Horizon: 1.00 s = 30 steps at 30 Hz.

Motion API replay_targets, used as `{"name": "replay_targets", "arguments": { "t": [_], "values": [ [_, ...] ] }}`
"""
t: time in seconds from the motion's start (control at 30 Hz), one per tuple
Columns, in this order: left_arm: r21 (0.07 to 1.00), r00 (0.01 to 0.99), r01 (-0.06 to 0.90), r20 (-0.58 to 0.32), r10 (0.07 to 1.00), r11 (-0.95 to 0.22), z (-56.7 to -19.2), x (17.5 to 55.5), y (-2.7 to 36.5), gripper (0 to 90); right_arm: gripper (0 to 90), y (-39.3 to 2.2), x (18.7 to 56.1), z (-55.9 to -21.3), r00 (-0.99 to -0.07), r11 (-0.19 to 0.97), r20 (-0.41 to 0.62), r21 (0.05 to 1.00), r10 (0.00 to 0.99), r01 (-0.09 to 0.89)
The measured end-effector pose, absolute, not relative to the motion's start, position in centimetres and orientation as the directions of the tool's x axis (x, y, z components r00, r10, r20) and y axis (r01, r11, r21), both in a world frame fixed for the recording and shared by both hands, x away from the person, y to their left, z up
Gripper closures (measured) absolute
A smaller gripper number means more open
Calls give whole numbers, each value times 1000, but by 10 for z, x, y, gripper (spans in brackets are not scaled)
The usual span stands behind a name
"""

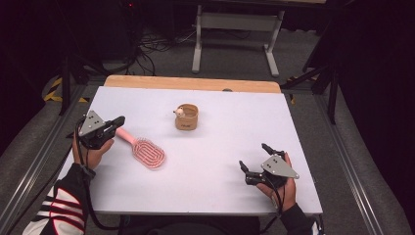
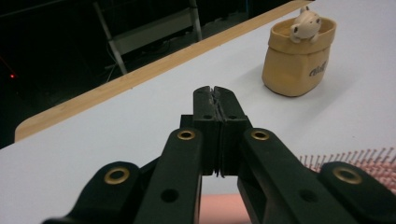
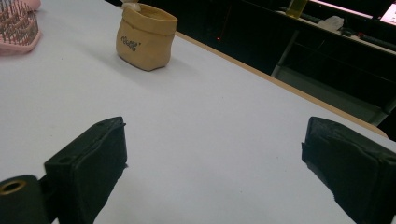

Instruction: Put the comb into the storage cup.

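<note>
Nearest me, the right tool [image 1: 255,166] is resting low at the near right of the white counter [image 1: 220,147], its jaws standing wide apart with nothing between them; in the right gripper view only bare counter is lying in the gap. Across on the near left, the left tool [image 1: 116,122] is sitting with its jaws pressed together, and in the left gripper view I cannot make out anything pinched between them, though a strip of pink is showing just beneath. That pink belongs to the hairbrush [image 1: 144,149], which is lying flat, bristles up, its handle end reaching up-left to meet the left tool's tips and its oval head pointing toward the middle of the counter. Whether the handle is touching the jaws or only lying under them I cannot tell. Its long axis is running diagonally, from far left to nearer centre, so the left hand [image 1: 93,149] is plainly the nearer one, while the right is well apart from it. Farther back, past the brush, a small tan pouch [image 1: 186,117] with a little figure [image 2: 306,23] peeking over its rim is standing upright near the counter's middle.
</note>
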<state>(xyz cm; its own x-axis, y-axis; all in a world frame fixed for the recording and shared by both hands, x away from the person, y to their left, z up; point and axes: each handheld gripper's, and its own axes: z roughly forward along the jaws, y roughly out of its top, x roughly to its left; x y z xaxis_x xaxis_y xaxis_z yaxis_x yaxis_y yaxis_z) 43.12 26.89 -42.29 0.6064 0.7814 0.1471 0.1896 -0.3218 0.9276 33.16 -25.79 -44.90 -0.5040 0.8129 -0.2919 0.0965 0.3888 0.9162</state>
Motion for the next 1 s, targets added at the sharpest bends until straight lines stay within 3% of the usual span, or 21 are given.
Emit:
{"name": "replay_targets", "arguments": {
  "t": [0.37,1.0],
  "values": [
    [860,594,308,161,788,-407,-438,469,252,900,80,-257,332,-450,-498,411,-308,905,811,109],
    [721,581,462,195,790,-517,-461,486,252,900,83,-256,333,-452,-519,428,-309,895,797,123]
  ]
}}
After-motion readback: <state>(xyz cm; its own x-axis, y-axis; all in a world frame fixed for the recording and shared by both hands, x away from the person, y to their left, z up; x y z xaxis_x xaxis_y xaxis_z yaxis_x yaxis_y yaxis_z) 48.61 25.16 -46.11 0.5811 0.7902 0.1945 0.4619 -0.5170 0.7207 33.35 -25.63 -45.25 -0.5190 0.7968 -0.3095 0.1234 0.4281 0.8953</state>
